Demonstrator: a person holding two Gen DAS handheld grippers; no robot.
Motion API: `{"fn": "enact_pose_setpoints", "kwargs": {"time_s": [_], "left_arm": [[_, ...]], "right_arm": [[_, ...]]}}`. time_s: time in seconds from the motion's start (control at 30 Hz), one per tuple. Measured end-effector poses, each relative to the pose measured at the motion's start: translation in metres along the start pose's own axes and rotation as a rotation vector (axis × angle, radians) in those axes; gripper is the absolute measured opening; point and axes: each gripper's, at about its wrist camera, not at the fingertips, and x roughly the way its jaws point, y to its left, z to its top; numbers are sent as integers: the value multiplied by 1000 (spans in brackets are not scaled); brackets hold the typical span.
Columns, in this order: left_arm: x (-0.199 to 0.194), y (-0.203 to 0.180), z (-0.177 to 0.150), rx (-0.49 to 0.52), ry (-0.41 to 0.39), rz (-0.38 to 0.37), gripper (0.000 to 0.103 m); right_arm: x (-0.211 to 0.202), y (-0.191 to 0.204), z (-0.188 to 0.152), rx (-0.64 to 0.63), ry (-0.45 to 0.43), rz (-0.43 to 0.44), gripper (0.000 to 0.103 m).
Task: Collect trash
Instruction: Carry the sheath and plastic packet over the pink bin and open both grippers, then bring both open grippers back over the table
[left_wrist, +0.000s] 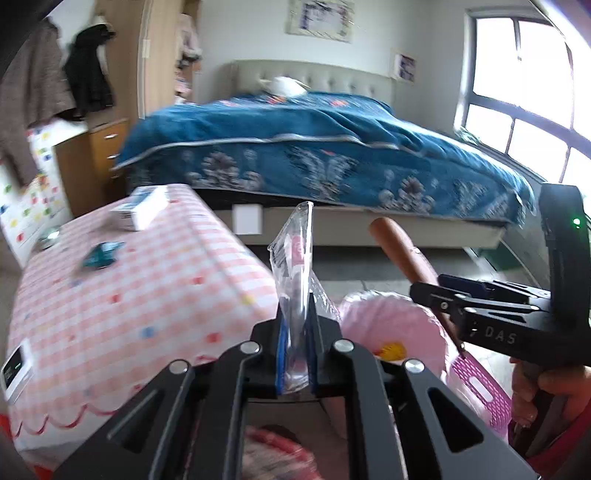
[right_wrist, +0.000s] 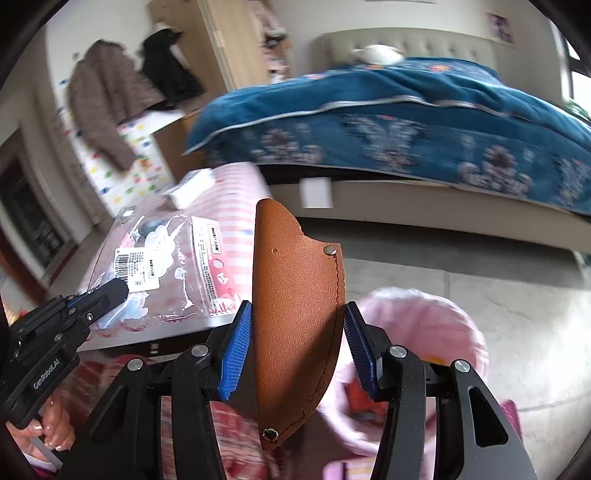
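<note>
Nearest the lens in the left wrist view, the left claw (left_wrist: 295, 350) is clamped on a clear plastic packet (left_wrist: 293, 266), which stands up edge-on between the blue pads. The right wrist view shows its flat face, with a barcode label and pink printing. The packet looks light, thin and slippery, and it crinkles rather than holding a shape, so a pinch well in from the edge, as here, seems safer than a hold on a corner.

The right claw (right_wrist: 297, 343) grips a brown leather sheath (right_wrist: 295, 314) across its width, with the jaws about half apart and the ribbed pads pressing on both long edges. The sheath appears stiff but slightly yielding (stitched down one side, with a stud at the bottom tip), light, and grainy enough not to slide. A hold across its middle looks sound.

Both pieces hang in the air near a bin lined with a pink bag (left_wrist: 391, 325), which stands on the floor just beside the worktop (left_wrist: 129, 295) with its pink checked cloth. A blue wrapper (left_wrist: 99, 254) and a white box (left_wrist: 144, 208) lie on that cloth. By the look of it, both items are on their way to the bin and not yet released.
</note>
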Motion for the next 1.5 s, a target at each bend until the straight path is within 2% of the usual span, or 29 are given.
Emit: {"fn": "enact_pose_setpoints", "kwargs": {"time_s": [0.23, 0.4, 0.57, 0.63, 0.7, 0.87, 1.03, 1.27, 1.5], "left_arm": [[49, -51, 10, 82, 70, -107, 7], [84, -80, 9, 125, 119, -157, 7], [105, -89, 11, 121, 163, -205, 9], [113, -90, 10, 112, 187, -225, 18], [115, -87, 9, 93, 196, -233, 50], [107, -75, 10, 66, 182, -206, 52], [82, -52, 12, 39, 129, -120, 52], [38, -15, 9, -3, 71, -18, 52], [-9, 33, -4, -22, 35, 104, 52]], "right_arm": [[-8, -61, -16, 99, 15, -111, 51], [-2, -81, -24, 139, 33, -135, 51], [11, -101, -28, 181, 47, -141, 51], [15, -109, -28, 216, 52, -127, 52], [17, -113, -27, 235, 61, -119, 57], [6, -117, -23, 258, 32, -137, 60], [-4, -108, -17, 241, 11, -132, 60], [-8, -70, -10, 189, 1, -79, 60], [-1, -4, -1, 71, 20, 28, 59]]}}
